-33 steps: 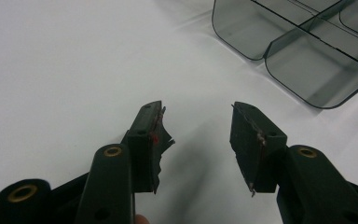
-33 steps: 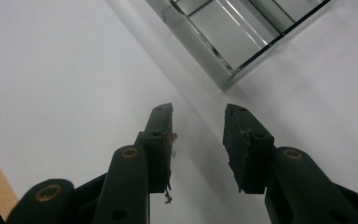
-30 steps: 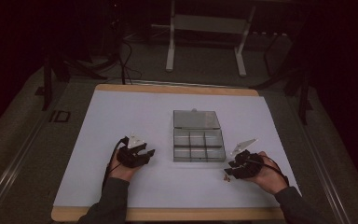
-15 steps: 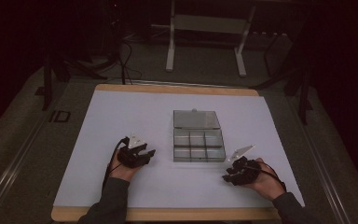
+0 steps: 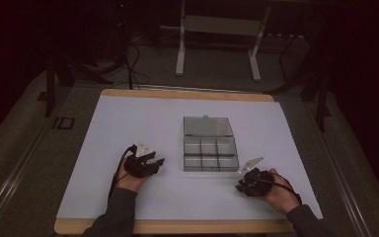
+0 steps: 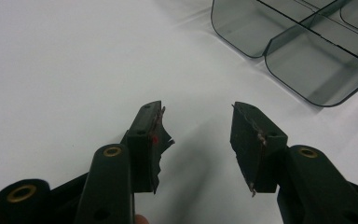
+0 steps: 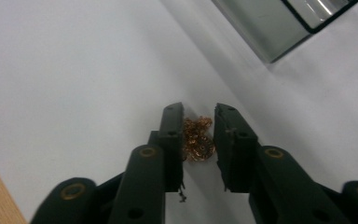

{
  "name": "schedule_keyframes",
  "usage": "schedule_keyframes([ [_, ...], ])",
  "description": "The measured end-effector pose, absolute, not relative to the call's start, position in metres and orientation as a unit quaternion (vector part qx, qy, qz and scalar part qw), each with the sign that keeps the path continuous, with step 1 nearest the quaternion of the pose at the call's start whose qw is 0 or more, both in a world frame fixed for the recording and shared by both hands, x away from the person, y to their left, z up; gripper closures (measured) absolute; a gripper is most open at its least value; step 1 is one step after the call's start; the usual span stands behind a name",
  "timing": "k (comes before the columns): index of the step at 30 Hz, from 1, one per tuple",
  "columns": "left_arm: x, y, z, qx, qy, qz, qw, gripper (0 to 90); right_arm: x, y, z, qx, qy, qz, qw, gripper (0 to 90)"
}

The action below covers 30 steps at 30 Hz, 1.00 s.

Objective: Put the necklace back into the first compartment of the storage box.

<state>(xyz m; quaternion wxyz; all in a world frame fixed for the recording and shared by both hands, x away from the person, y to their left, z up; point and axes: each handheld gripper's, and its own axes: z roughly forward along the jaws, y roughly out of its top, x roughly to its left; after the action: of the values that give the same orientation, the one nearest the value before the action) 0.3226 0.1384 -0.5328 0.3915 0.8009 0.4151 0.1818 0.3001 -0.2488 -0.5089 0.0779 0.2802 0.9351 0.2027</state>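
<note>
My right gripper [image 7: 198,135] has just been closing around a gold chain [image 7: 196,139] near the box [image 5: 210,147]; my left gripper [image 6: 198,140] gapes empty.

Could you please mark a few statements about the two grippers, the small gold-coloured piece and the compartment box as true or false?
1. The right gripper has a small gold-coloured piece between its jaws. True.
2. The left gripper holds the same kind of piece. False: nothing lies between its open jaws.
3. The compartment box has its lid open. True.
4. The box stands on bare wood. False: it stands on the white table cover.
</note>
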Motion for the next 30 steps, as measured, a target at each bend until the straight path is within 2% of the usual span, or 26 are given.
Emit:
schedule_keyframes([
  [5,0.322,0.138,-0.533,0.801,0.415,0.182,0.391,54.2,0.302,-0.249,-0.509,0.287,0.934,0.198,0.077,85.4],
  [13,0.323,0.138,-0.533,0.802,0.415,0.183,0.389,54.2,0.307,-0.258,-0.508,0.308,0.922,0.228,0.058,90.0],
  [30,0.323,0.137,-0.533,0.804,0.413,0.183,0.387,54.1,0.309,-0.263,-0.493,0.316,0.911,0.259,0.060,90.0],
])
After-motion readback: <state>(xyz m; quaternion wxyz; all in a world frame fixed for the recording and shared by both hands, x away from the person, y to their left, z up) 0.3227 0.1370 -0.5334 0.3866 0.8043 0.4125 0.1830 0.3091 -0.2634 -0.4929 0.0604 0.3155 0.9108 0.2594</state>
